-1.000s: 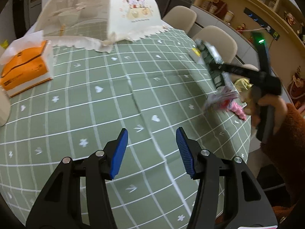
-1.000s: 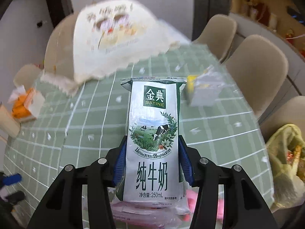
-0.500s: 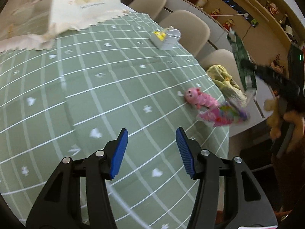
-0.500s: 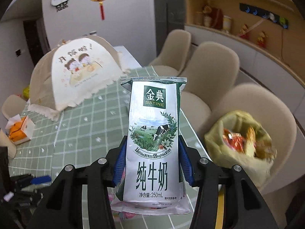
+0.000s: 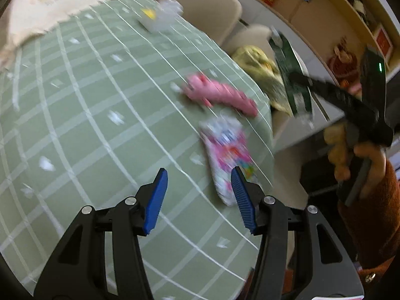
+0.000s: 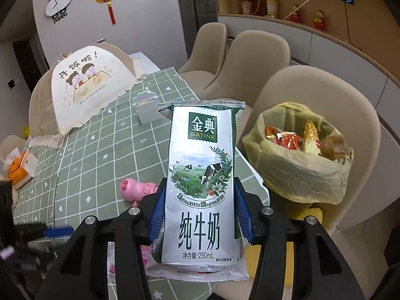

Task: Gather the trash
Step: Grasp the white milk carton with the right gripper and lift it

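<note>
My right gripper (image 6: 200,215) is shut on a white and green milk carton (image 6: 202,175), held upright above the table's right edge. In the left wrist view the carton (image 5: 291,75) hangs beside a yellow trash bag (image 5: 260,75) on a chair. That bag (image 6: 300,165) holds several wrappers. My left gripper (image 5: 198,200) is open and empty above the green tablecloth (image 5: 87,125). A pink and white wrapper (image 5: 228,155) lies just ahead of its right finger. A pink toy (image 5: 220,95) lies beyond it.
A cloth food cover (image 6: 82,87) stands at the far end of the table. A small grey box (image 6: 147,107) sits near it. An orange tissue box (image 6: 18,167) is at the left. Beige chairs (image 6: 260,50) line the right side.
My right gripper has carried the milk carton away from the table towards the trash bag. My left gripper has swung right and closer to the pink and white wrapper.
</note>
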Demonstrator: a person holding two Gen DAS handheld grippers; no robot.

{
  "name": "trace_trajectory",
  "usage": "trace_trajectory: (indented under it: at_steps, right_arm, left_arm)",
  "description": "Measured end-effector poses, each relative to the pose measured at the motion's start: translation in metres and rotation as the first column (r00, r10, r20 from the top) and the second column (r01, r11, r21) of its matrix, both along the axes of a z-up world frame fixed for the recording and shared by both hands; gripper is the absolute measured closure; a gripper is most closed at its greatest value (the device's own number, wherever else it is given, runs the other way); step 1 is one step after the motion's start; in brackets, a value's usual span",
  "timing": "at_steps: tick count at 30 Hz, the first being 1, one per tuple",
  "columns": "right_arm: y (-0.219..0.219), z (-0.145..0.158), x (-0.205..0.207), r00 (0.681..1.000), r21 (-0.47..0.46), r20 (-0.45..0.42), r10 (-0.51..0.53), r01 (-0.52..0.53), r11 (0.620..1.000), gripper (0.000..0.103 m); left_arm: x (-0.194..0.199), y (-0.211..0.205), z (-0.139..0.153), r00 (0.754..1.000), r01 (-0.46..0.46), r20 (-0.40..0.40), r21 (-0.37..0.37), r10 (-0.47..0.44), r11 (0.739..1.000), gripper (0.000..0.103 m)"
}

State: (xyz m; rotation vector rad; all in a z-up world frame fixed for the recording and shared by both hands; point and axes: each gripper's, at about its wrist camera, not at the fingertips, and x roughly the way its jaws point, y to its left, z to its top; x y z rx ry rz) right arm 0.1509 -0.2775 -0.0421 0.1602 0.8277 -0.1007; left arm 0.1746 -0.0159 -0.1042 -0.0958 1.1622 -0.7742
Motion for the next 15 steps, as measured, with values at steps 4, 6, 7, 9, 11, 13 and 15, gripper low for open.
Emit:
trace_trajectory:
  at_steps: [4,6,7,9,11,13,15]
  right_arm:
    - [-0.007,0.002,-0.008,1.000,-0.025,0.010,-0.014,0.014,1.000,0.056]
    - [-0.010,0.002,-0.011,1.000,-0.033,0.012,-0.018,0.018,0.999,0.056]
    - [-0.013,0.003,-0.013,1.000,-0.035,0.013,-0.021,0.021,0.999,0.056]
    - [-0.016,0.003,-0.017,0.999,-0.036,0.013,-0.029,0.029,0.999,0.056]
    - [-0.019,0.002,-0.021,0.999,-0.037,0.012,-0.031,0.031,0.999,0.056]
    - [-0.022,0.003,-0.024,1.000,-0.051,0.013,-0.023,0.023,0.998,0.056]
    - [-0.025,0.005,-0.025,1.000,-0.067,0.015,-0.010,0.011,0.998,0.056]
  left_arm:
    - [-0.018,-0.024,-0.010,1.000,0.013,-0.022,0.022,-0.013,1.000,0.055]
    - [-0.023,-0.029,-0.012,1.000,0.001,-0.028,0.024,0.000,1.000,0.056]
    - [-0.024,-0.033,-0.012,1.000,-0.012,-0.026,0.027,0.013,1.000,0.056]
    - [-0.023,-0.038,-0.013,0.999,-0.031,-0.018,0.037,0.032,0.999,0.056]
    - [-0.022,-0.046,-0.015,0.999,-0.052,-0.010,0.056,0.053,0.997,0.056]
    - [-0.021,-0.054,-0.018,0.998,-0.056,-0.007,0.088,0.057,0.995,0.056]
    - [-0.020,-0.061,-0.019,0.998,-0.068,0.019,0.140,0.066,0.988,0.063]
